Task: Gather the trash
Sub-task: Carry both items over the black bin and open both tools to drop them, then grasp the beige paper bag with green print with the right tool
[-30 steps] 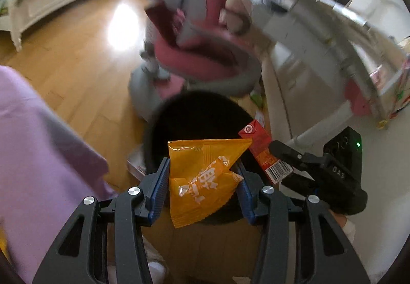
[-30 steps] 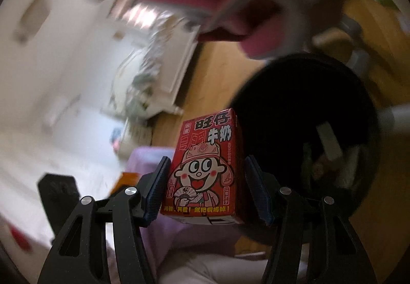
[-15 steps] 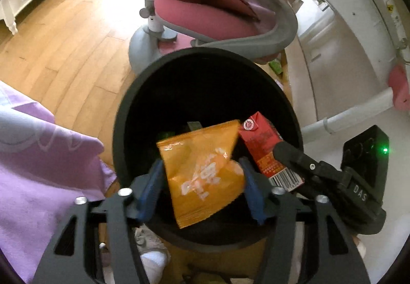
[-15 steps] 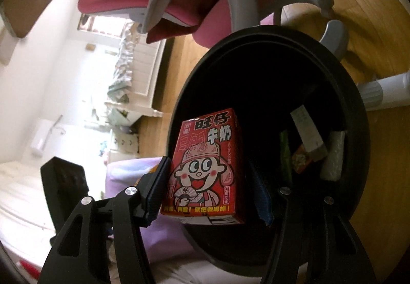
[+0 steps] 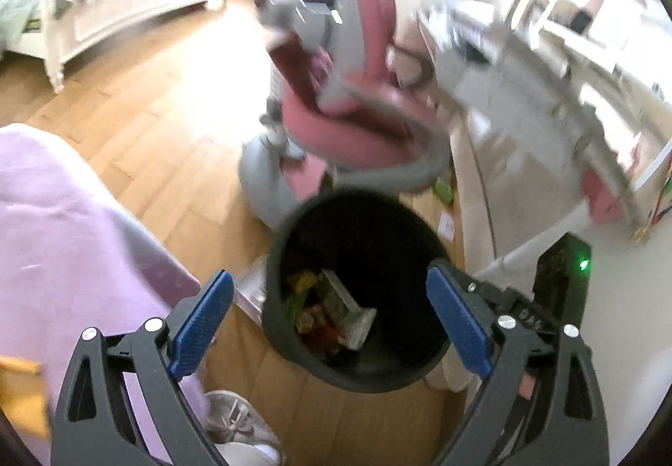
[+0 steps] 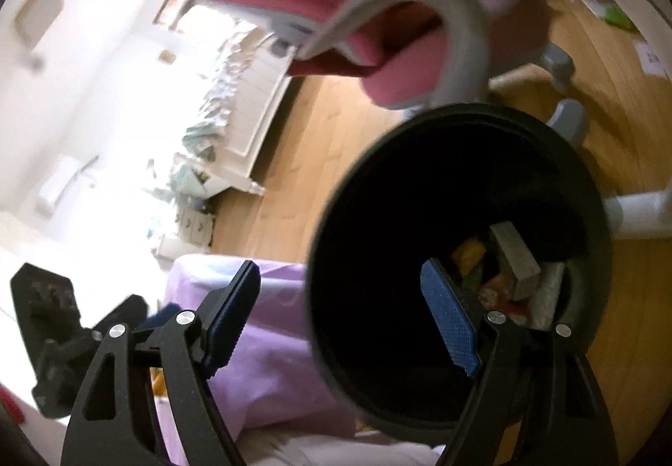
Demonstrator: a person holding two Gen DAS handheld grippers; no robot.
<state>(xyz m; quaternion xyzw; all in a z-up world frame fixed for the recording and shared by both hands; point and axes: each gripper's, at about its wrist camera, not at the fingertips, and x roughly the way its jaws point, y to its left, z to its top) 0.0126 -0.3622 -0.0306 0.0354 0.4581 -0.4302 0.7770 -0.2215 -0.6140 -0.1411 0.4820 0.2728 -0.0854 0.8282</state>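
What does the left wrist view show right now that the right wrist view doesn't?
Only the left wrist view: a white shoe on the wood floor, the white desk frame and the right tool's green light.
Only the right wrist view: the left tool's black body and a white wall.
Both: the black trash bin with wrappers inside, the pink chair, purple cloth, and open, empty jaws.

A: How many bins are there?
B: One black bin (image 5: 357, 371), near the middle, with several pieces of trash (image 5: 332, 310) inside, too jumbled to count.
A: Chairs and beds?
B: One pink chair (image 5: 357, 130) beyond it, one white bed (image 5: 126, 16) far left.
A: Grippers?
B: Two.
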